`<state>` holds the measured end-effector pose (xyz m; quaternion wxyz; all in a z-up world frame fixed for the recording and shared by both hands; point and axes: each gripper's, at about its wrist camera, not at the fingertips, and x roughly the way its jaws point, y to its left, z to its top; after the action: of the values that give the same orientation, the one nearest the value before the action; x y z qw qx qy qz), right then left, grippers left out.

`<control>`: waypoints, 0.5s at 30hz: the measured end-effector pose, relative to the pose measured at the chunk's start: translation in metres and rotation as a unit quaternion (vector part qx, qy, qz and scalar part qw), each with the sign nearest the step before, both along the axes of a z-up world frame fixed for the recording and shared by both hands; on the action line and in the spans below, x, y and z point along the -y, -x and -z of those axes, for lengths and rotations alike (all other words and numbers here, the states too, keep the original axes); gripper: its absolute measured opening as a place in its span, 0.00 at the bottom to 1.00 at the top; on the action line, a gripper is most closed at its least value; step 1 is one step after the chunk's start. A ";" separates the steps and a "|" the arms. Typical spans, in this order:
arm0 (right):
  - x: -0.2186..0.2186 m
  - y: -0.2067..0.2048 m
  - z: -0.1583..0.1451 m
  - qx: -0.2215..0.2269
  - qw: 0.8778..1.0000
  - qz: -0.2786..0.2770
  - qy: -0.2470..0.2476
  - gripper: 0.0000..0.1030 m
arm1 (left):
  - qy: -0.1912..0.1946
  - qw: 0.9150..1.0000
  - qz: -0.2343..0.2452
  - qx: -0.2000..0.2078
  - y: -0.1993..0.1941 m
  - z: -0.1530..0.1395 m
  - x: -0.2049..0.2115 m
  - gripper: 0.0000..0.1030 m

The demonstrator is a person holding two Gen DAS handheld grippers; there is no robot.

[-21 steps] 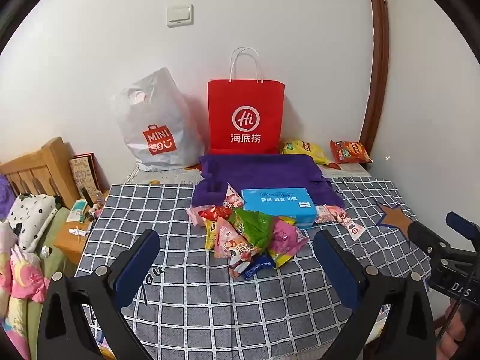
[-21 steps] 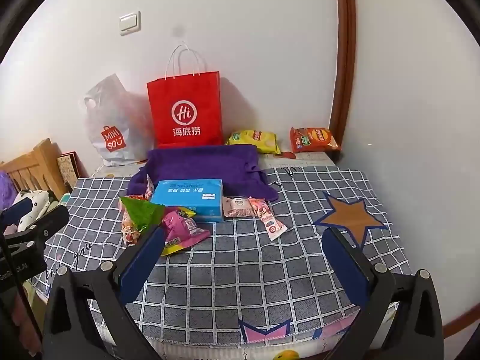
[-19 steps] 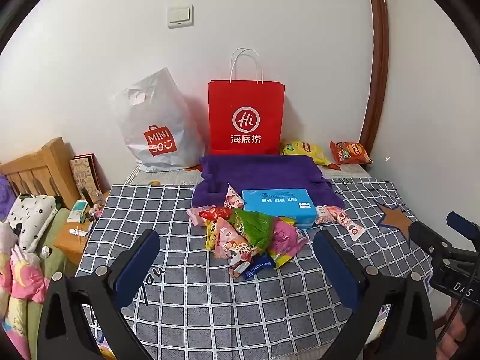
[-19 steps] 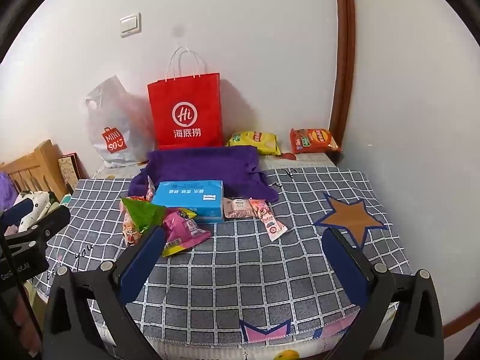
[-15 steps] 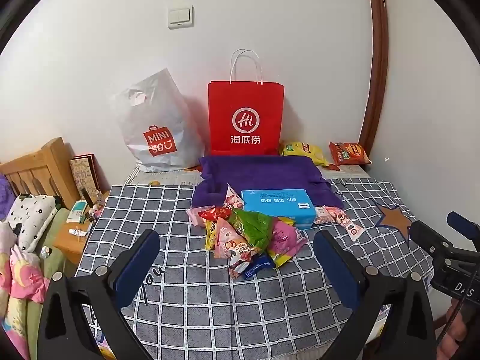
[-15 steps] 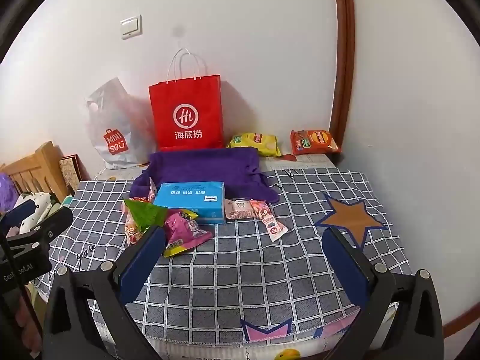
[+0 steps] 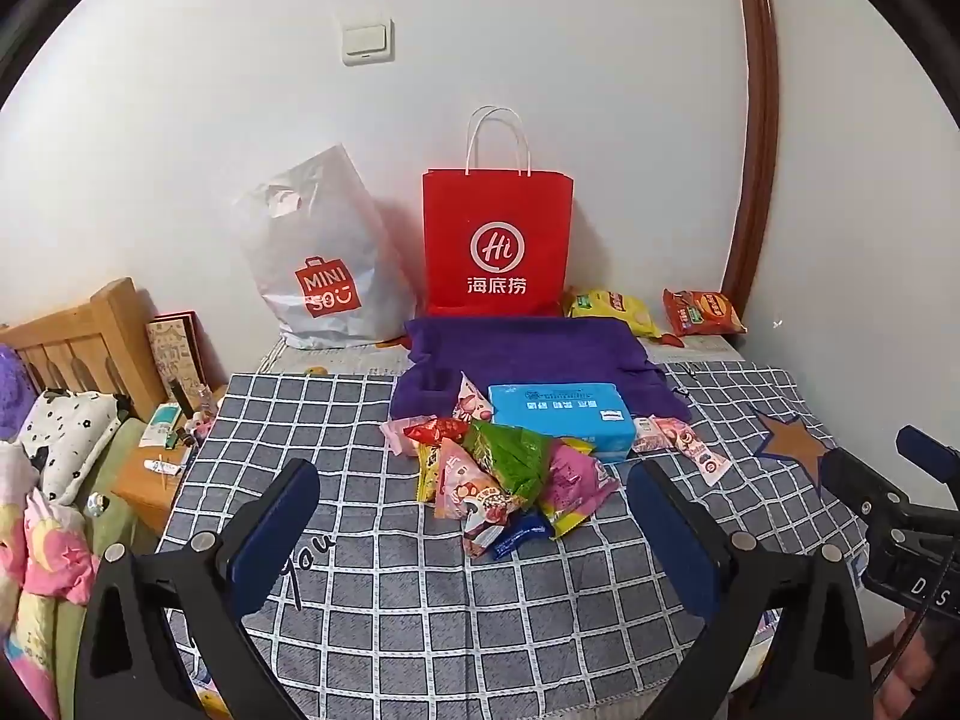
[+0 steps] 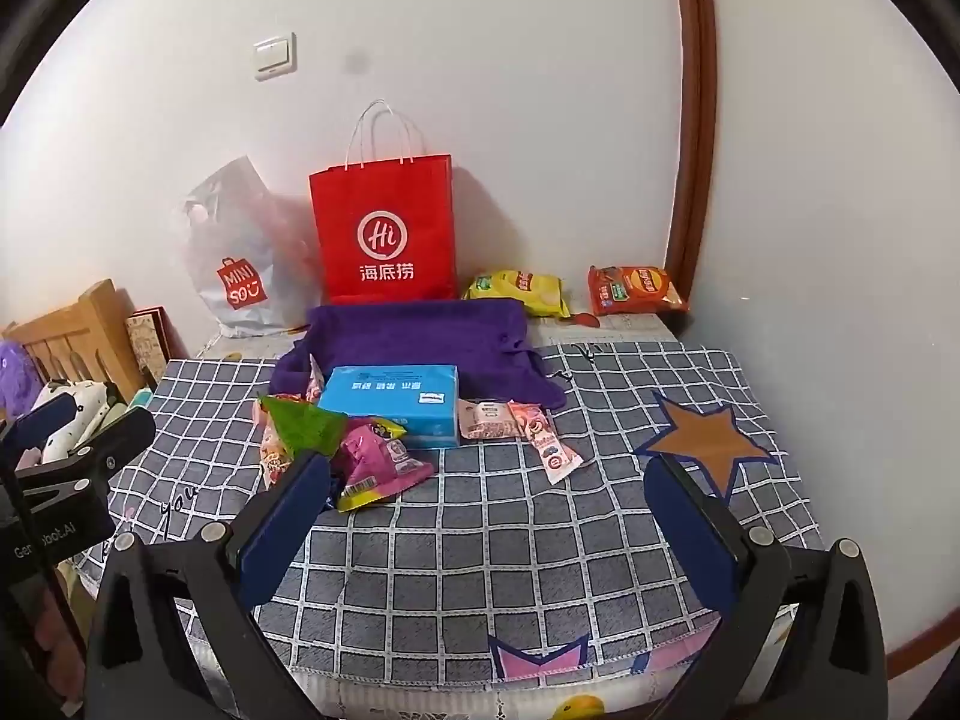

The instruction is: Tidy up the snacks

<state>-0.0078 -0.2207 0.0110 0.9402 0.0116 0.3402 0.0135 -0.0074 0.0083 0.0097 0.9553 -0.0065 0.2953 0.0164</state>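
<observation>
Grey checked cloth [image 7: 420, 612]: woven cover with white grid lines, spread over the table; a brown star patch [image 8: 708, 441] sits near its right edge.
Snack pile [image 7: 504, 474]: crinkled foil and plastic packets in green, pink, red, yellow and blue, heaped near the centre of the table, overlapping one another.
Blue box [image 7: 561, 417]: flat rectangular carton with white print, touching the far side of the snack pile.
Pink sachets [image 8: 519, 423]: two or three slim packets lying flat just right of the blue box.
Purple towel [image 7: 528, 354]: soft, folded fabric behind the blue box, toward the table's far edge.
Red paper bag [image 7: 498, 240]: upright, stiff, with white cord handles, against the wall at the far edge.
White plastic bag [image 7: 318, 264]: glossy and slumped, just left of the red paper bag.
Yellow chip bag [image 8: 522, 288] and orange chip bag [image 8: 636, 288]: puffed packets at the far right corner, beside the brown door frame.
Left gripper [image 7: 474, 504]: black frame with blue pads, jaws spread wide, holding nothing, above the near edge facing the snack pile.
Right gripper [image 8: 486, 480]: same build, jaws equally wide and empty, over the near edge, with bare cloth between its fingers.
Wooden headboard [image 7: 78, 336]: beyond the table's left edge, with patterned bedding below.
</observation>
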 end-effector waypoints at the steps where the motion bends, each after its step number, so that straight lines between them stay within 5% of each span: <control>1: 0.000 -0.001 -0.001 -0.001 1.000 -0.001 0.001 1.00 | 0.000 1.000 0.000 0.000 0.001 0.000 0.001 1.00; 15: 0.002 0.003 -0.002 0.003 1.000 0.000 -0.002 1.00 | 0.000 1.000 0.003 0.002 -0.003 -0.004 -0.001 1.00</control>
<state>-0.0104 -0.2232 0.0126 0.9411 0.0137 0.3375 0.0142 -0.0047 0.0097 0.0133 0.9560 -0.0055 0.2930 0.0138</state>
